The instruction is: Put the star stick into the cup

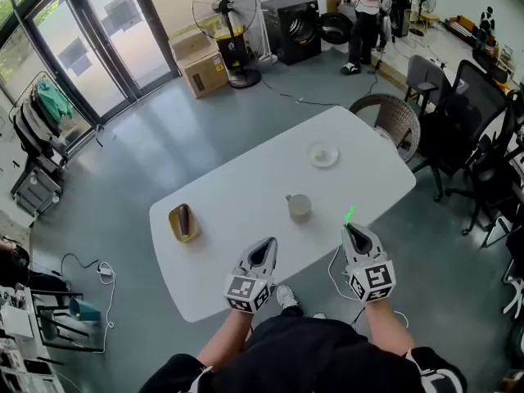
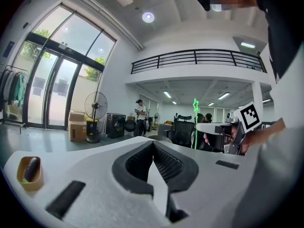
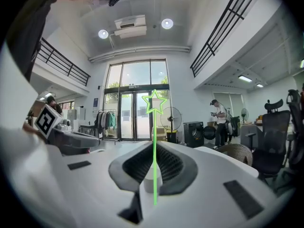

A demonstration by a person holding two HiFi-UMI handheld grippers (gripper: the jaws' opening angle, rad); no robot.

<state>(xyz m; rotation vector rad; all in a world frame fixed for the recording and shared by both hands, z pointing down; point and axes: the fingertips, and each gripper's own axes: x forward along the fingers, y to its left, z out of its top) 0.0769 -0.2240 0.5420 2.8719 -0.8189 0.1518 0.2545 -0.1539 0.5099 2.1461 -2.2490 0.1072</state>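
Bare forearms (image 1: 225, 341) over a dark-clothed lap are seen at the bottom edge of the head view, each ending in a white hand-held claw that carries a marker cube. The right claw (image 1: 352, 230) is placed to the near right of the grey cylindrical cup (image 1: 299, 207), over the near edge of the white rounded worktop (image 1: 246, 203). It is closed on the thin green star-topped stick (image 1: 350, 214). The stick is gripped low on its shaft and is carried upright, its outlined star well above the claw tips, beside the cup and not inside it. The left claw (image 1: 264, 247) is placed to the near left of the cup, and its jaws are pressed together with nothing between them. The cup is stood upright near the middle of the worktop, apart from both claws. A small round white dish (image 1: 323, 155) is seen beyond the cup, slightly to its right. A yellow tray (image 1: 174, 219) with a dark oblong object (image 1: 186, 217) in it is set well to the left of the cup, near the worktop's edge. Black office chairs (image 1: 471, 113) are seen off the worktop to the right of the cup. A standing fan (image 1: 225, 6) and a cardboard box (image 1: 201, 68) are seen far beyond the cup on the grey floor (image 1: 164, 137).
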